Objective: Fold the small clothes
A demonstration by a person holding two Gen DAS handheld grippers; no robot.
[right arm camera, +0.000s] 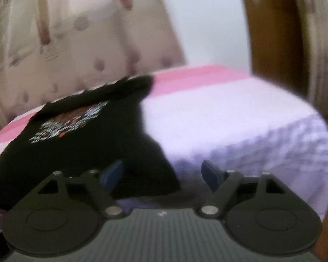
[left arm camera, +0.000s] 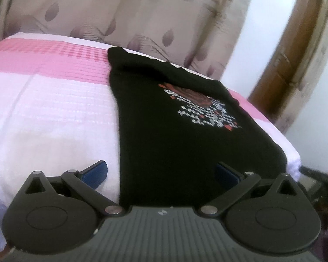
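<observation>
A black T-shirt (left arm camera: 175, 135) with a red and white print lies flat on a bed with a pink and white cover (left arm camera: 54, 120). My left gripper (left arm camera: 161, 174) is open at the shirt's near hem; its right finger (left arm camera: 227, 174) is over the black cloth and its left finger over the white cover. The right wrist view is blurred. There the T-shirt (right arm camera: 76, 150) fills the left side, and its near right corner reaches in between the fingers of my right gripper (right arm camera: 163, 174). That gripper is open, its pads clear of the cloth.
A patterned beige curtain (left arm camera: 120, 11) hangs behind the bed. A wooden door frame (left arm camera: 295, 54) and a white wall stand to the right. The bed cover (right arm camera: 240, 120) drops off at its near right edge (right arm camera: 306, 152), with floor beyond.
</observation>
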